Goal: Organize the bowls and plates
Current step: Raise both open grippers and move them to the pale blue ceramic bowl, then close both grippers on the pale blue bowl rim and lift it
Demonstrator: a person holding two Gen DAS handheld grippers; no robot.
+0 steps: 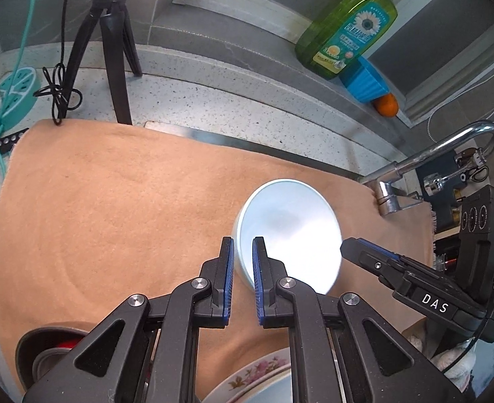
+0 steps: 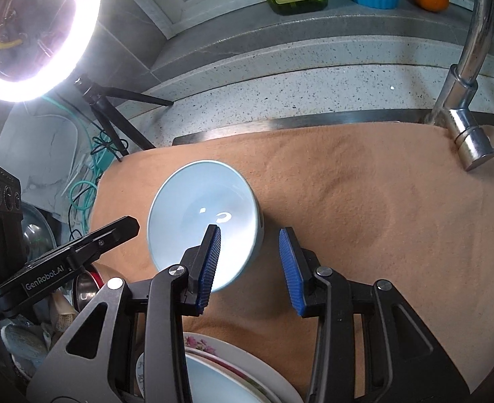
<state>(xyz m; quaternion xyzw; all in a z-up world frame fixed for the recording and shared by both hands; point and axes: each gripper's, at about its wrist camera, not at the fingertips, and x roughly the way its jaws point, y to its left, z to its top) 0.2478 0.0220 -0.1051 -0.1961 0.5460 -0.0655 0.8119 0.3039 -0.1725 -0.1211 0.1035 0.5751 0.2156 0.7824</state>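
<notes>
Grippers converge on a pale blue bowl (image 2: 203,221) sitting on the tan towel (image 2: 364,201), near the faucet (image 2: 465,100). Left gripper (image 1: 243,280) clamps the bowl's rim; right gripper (image 2: 250,268) straddles the opposite wall, jaws parted, not yet pressing. Closing squarely should prevent tipping.

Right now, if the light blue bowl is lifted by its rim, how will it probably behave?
The light blue bowl looks glazed and glossy, so its rim may slip between the pads. It seems rigid and ceramic-like, so probably breakable if dropped. It sits tilted on the soft orange towel, so a push may rock it.
</notes>
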